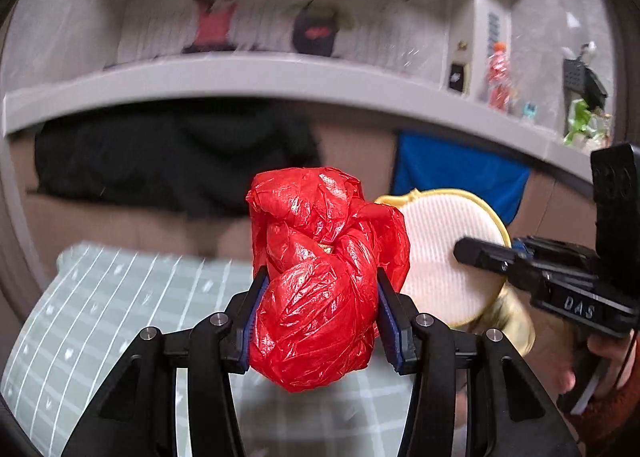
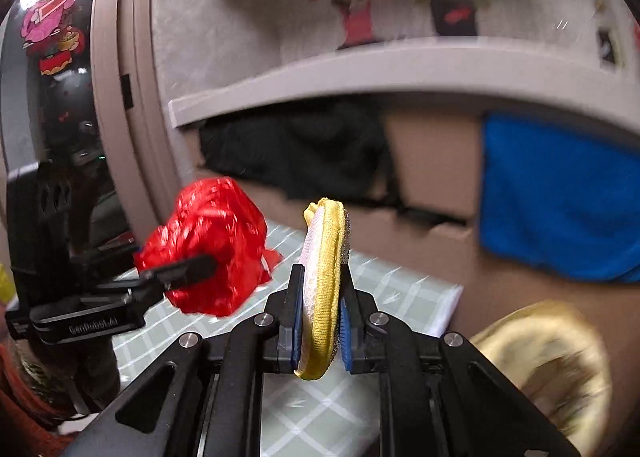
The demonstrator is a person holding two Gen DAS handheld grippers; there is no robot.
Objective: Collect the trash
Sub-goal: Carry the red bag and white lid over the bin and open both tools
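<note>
Between left gripper (image 1: 318,317) jaws, knotted red bag (image 1: 320,277)

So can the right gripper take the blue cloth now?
Probably not yet: the right gripper is shut on the round pad, so its jaws are full. The blue cloth itself hangs unobstructed.

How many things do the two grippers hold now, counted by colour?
Red: 1, the crumpled plastic bag in the left gripper.
Yellow-rimmed: 1, the round scrub pad in the right gripper.
Total: 2
</note>
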